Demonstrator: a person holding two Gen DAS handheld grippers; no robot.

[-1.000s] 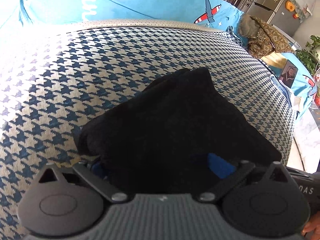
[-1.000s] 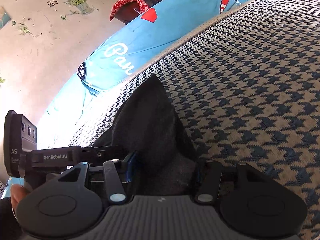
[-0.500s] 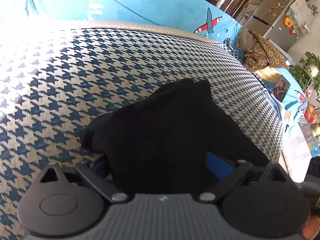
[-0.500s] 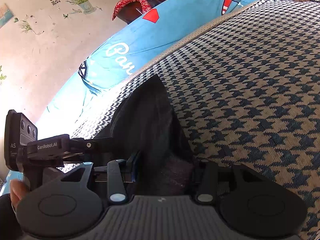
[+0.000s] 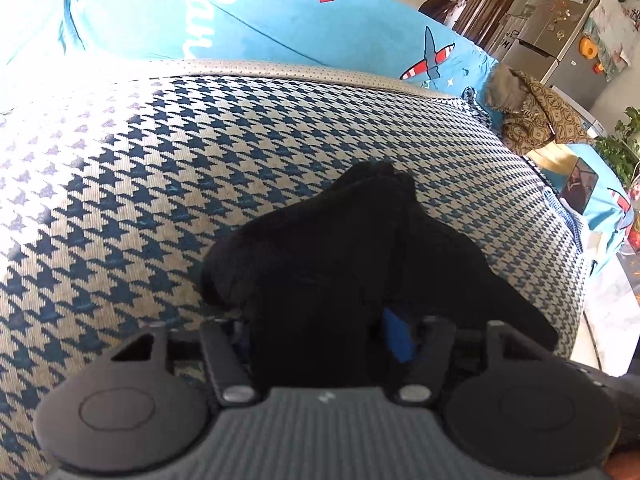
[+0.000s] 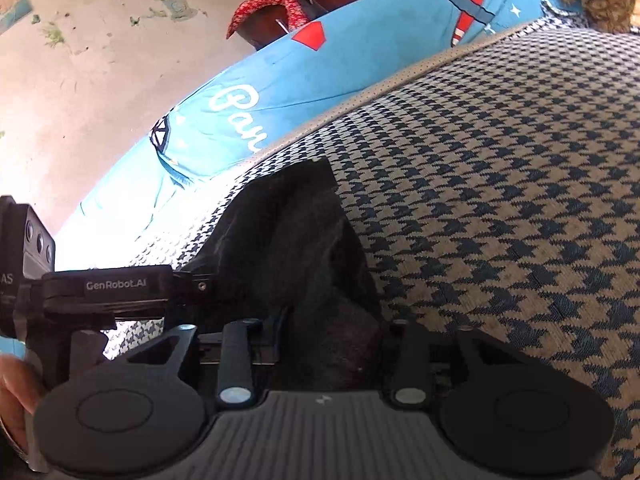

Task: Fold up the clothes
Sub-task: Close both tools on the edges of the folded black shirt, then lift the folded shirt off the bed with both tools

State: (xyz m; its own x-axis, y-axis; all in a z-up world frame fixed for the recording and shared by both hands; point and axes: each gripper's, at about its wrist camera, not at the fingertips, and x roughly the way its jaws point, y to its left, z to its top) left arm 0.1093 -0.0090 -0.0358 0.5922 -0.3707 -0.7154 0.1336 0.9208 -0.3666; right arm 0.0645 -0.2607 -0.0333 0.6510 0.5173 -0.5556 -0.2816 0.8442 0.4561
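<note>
Houndstooth cover (image 5: 168, 184) filled both views, with a blue printed sheet (image 5: 280, 28) behind it. The black garment (image 5: 344, 256) lay bunched on the cover, its near edge running into both claws. Left gripper (image 5: 326, 340) was clamped on the cloth; right gripper (image 6: 332, 344) also looked closed on it, though the fingertips were hidden by fabric. Judged step: mid-fold, both claws carrying one edge. The next move would call for keeping that edge taut and level. Writing: "GenRobot.AI" on the left gripper's body (image 6: 116, 284); white script starting "Pan" on the sheet; partial "AS".
</note>
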